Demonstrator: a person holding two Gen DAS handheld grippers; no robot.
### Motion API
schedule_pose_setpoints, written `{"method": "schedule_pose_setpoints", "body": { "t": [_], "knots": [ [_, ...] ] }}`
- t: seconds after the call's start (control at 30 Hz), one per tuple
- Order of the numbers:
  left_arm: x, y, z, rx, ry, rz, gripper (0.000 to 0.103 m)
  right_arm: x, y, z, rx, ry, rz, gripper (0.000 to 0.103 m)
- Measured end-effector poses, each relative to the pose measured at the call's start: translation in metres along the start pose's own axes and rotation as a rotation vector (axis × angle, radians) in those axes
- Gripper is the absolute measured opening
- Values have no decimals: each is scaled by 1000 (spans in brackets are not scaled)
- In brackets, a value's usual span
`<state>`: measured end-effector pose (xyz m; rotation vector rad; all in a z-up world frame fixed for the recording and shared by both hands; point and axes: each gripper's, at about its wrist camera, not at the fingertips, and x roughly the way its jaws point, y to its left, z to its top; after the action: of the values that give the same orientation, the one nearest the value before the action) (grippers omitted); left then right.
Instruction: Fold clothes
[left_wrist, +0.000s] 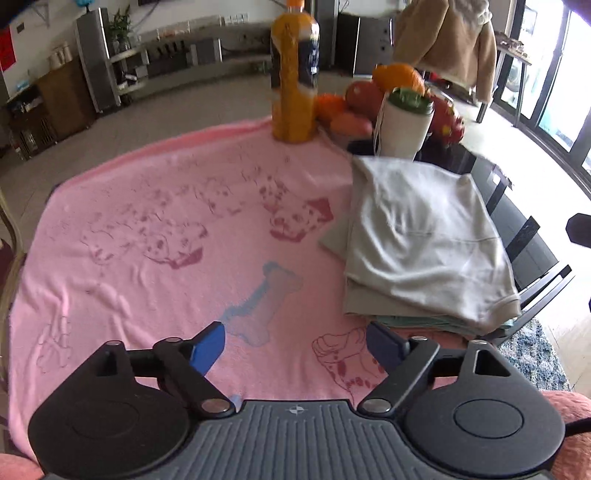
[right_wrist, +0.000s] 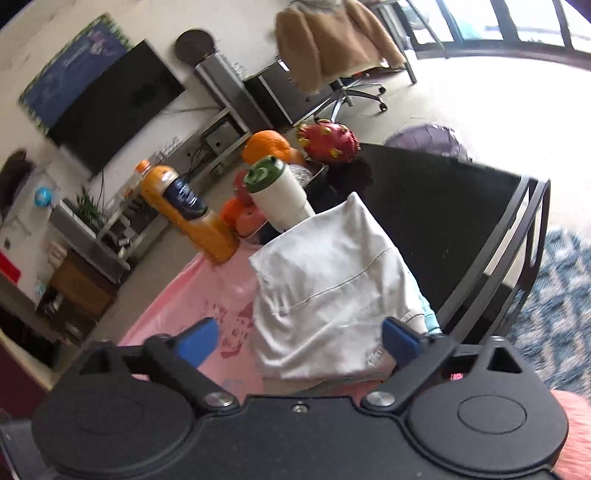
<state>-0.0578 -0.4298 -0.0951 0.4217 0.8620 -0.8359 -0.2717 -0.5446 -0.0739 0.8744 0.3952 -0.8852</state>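
A folded off-white garment (left_wrist: 424, 236) lies on top of a stack of folded clothes at the right side of a pink dog-print blanket (left_wrist: 166, 229). My left gripper (left_wrist: 295, 345) is open and empty, low over the blanket, left of the stack. In the right wrist view the same white garment (right_wrist: 332, 288) lies just ahead, between the open jaws of my right gripper (right_wrist: 301, 341), which holds nothing. A light blue folded piece (right_wrist: 430, 314) shows under the white one.
An orange juice bottle (left_wrist: 293, 70), a white cup with a green lid (left_wrist: 404, 122) and a bowl of fruit (left_wrist: 369, 99) stand at the table's far edge. A dark chair (right_wrist: 461, 229) is right of the stack. A blue rug (right_wrist: 554, 302) covers the floor.
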Motion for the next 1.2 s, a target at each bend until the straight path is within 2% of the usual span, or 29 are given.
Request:
{"method": "schedule_pose_setpoints", "body": {
  "t": [0.3, 0.53, 0.73, 0.87, 1.0, 1.2],
  "knots": [
    [-54, -24, -11, 79, -60, -36, 96, -65, 27, -8, -217, -28, -88, 103],
    [-74, -37, -23, 120, -65, -39, 98, -89, 27, -15, -271, -68, -159, 103],
    [-83, -41, -27, 127, -65, -42, 100, -98, 33, -19, -307, -104, -278, 103],
    [-87, -40, -28, 116, -57, -54, 100, -101, 32, -16, -294, -53, -274, 103],
    [-91, -40, -29, 115, -59, -58, 101, -97, 34, -11, -326, 34, -254, 103],
    [-86, -38, -27, 96, -50, -78, 101, -91, 32, -13, -331, 53, -268, 103]
  ]
}}
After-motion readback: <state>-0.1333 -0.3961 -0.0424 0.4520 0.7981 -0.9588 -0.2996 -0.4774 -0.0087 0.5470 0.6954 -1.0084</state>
